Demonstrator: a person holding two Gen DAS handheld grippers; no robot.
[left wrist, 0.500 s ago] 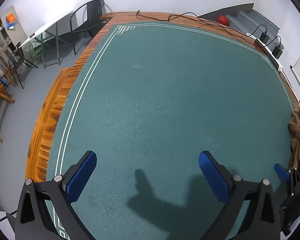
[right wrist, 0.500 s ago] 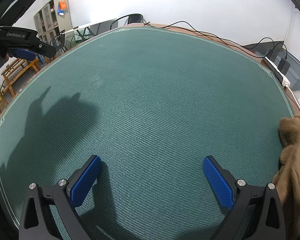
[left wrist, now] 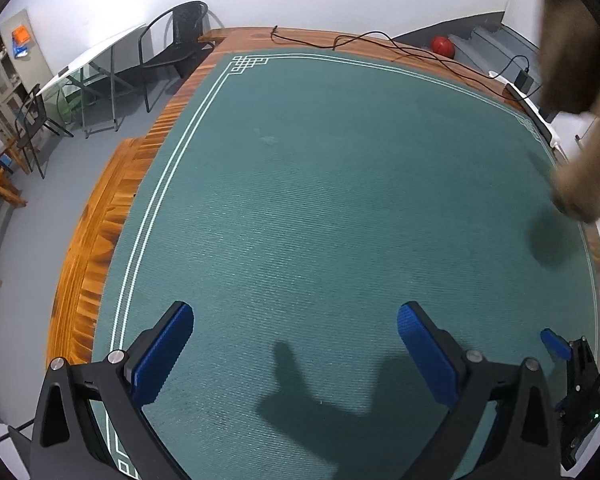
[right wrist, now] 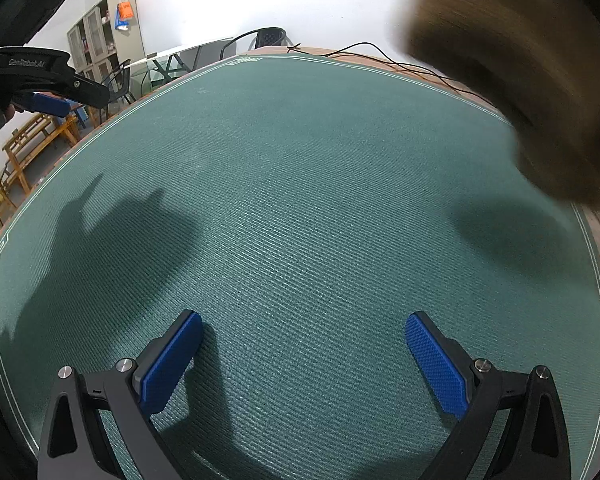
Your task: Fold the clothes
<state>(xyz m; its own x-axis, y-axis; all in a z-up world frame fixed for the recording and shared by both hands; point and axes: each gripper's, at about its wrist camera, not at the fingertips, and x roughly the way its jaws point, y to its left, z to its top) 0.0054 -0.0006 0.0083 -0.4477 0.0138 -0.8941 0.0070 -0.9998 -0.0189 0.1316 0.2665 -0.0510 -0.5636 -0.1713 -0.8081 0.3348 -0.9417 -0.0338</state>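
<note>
So the left claw (left wrist: 294, 344) is hanging wide open over the green mat (left wrist: 320, 208) with nothing between its blue pads (left wrist: 162, 354), just its shadow on the surface. Over at the right edge a blurry tan garment (left wrist: 584, 168) is up in the air above the mat, with a dark shadow under it. The right claw (left wrist: 568, 356) peeks in at the bottom right corner.

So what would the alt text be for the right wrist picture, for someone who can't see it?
A blurred brown garment hangs in the air at upper right, above a green table mat. The right gripper sits open and empty in the foreground; the left gripper shows at far left.
</note>
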